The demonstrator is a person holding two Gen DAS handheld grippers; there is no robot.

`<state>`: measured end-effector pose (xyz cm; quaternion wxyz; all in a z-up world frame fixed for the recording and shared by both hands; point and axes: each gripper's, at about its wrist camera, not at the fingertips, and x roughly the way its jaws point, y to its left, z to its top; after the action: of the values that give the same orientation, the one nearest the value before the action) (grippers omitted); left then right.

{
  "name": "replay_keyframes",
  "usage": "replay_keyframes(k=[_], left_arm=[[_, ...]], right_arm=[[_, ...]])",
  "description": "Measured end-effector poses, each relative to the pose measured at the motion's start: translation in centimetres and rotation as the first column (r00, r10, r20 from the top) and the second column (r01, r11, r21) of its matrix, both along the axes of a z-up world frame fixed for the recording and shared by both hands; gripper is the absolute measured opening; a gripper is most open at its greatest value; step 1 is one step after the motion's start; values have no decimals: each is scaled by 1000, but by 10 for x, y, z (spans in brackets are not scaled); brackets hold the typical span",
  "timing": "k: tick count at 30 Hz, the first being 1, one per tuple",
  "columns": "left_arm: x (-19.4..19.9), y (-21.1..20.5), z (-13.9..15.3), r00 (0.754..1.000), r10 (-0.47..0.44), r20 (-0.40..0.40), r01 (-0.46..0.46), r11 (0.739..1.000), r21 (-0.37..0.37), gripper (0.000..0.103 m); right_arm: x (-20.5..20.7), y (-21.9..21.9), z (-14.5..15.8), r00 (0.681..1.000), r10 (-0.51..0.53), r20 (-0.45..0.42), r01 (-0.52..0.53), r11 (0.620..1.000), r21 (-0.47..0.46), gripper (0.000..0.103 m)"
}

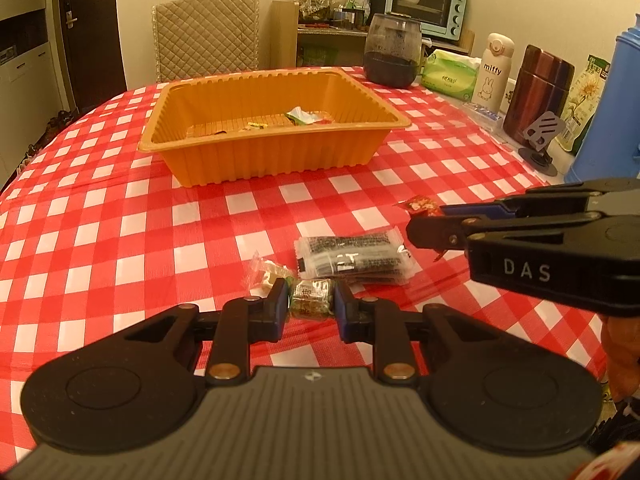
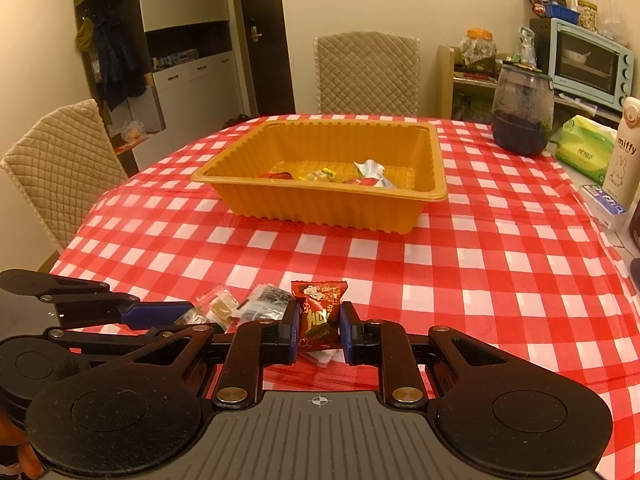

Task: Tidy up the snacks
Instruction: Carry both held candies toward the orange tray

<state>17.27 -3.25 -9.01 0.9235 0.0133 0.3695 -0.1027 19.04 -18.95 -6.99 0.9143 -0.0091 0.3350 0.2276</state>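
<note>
My left gripper (image 1: 311,303) is shut on a green wrapped candy (image 1: 311,300) low over the checked tablecloth. My right gripper (image 2: 319,326) is shut on a red snack packet (image 2: 318,316); it shows from the side in the left wrist view (image 1: 424,224). A black snack packet (image 1: 354,258) and a clear-wrapped candy (image 1: 266,274) lie on the cloth just beyond the left gripper. The orange tray (image 1: 280,152) stands further back with a few wrapped snacks (image 2: 352,176) inside; it also shows in the right wrist view (image 2: 320,208).
A dark glass jar (image 1: 392,54), tissue pack (image 1: 450,74), white miffy bottle (image 1: 494,72), brown flask (image 1: 536,92) and blue container (image 1: 612,100) line the table's right side. Quilted chairs (image 2: 366,72) stand behind and to the left of the table.
</note>
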Motion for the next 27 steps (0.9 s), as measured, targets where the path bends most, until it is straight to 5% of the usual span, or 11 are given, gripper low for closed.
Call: replay_keyframes(k=[27], left_arm=[[50, 29, 58, 993, 0, 115, 2, 1000, -14, 22]], right_arm=[[37, -1, 50, 992, -88, 88, 83, 995, 56, 21]])
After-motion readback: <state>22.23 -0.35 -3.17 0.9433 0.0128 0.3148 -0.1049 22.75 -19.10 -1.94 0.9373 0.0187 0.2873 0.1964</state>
